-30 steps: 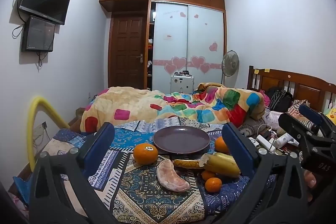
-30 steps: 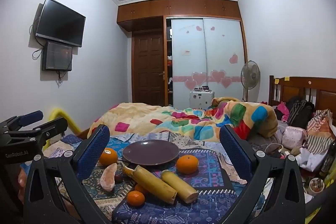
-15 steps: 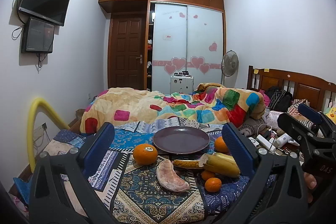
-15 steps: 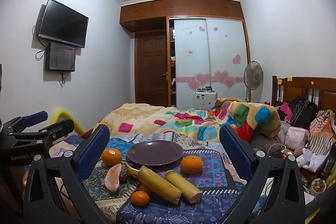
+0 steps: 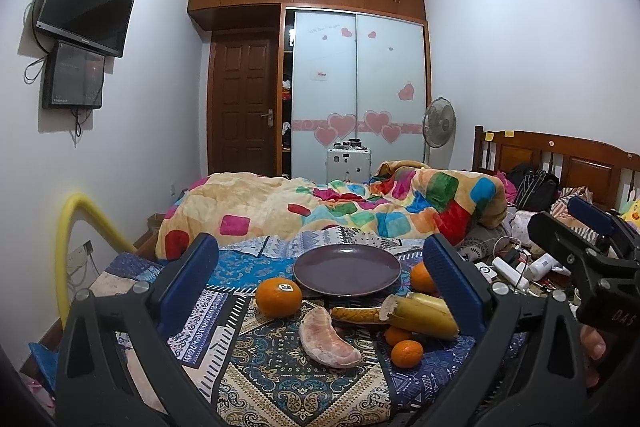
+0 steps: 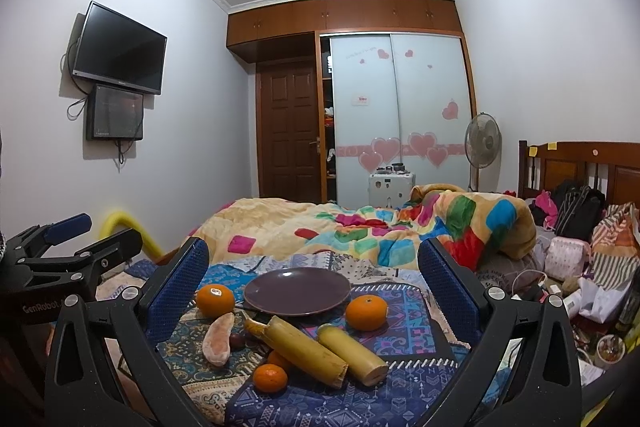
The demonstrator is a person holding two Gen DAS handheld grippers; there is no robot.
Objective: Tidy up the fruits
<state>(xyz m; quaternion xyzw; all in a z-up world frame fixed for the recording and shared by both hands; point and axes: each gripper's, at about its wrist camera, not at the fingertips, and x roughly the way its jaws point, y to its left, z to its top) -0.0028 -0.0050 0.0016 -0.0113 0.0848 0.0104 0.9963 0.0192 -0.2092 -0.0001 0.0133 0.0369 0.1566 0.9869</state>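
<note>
Between the spread blue pads of the left gripper (image 5: 320, 281) nothing is held, and the same is seen of the right gripper (image 6: 314, 285), whose jaws are likewise parted wide and empty. Since a second ago both views have been tilted slightly upward, so that more ceiling is shown and the fruit sits lower in frame; no fruit has been moved, and the task is judged not yet begun. Just beyond the jaws the purple plate (image 5: 347, 270) is found bare on the patterned cloth (image 5: 280, 379), with the stickered orange (image 5: 278, 297) at its left edge and a second orange (image 6: 366, 313) at its right. Nearer the cameras lie the pomelo segment (image 5: 326, 340), two yellow sugarcane pieces (image 6: 304, 349) and two small tangerines (image 5: 406, 353). A small dark fruit (image 6: 236, 339) beside the pomelo segment is shown only by the right wrist view, as is the full length of both cane pieces; in the left wrist view the second orange is half hidden behind a pad. Further out, the quilt (image 5: 320, 207) and wardrobe (image 5: 356, 95) are seen.
</note>
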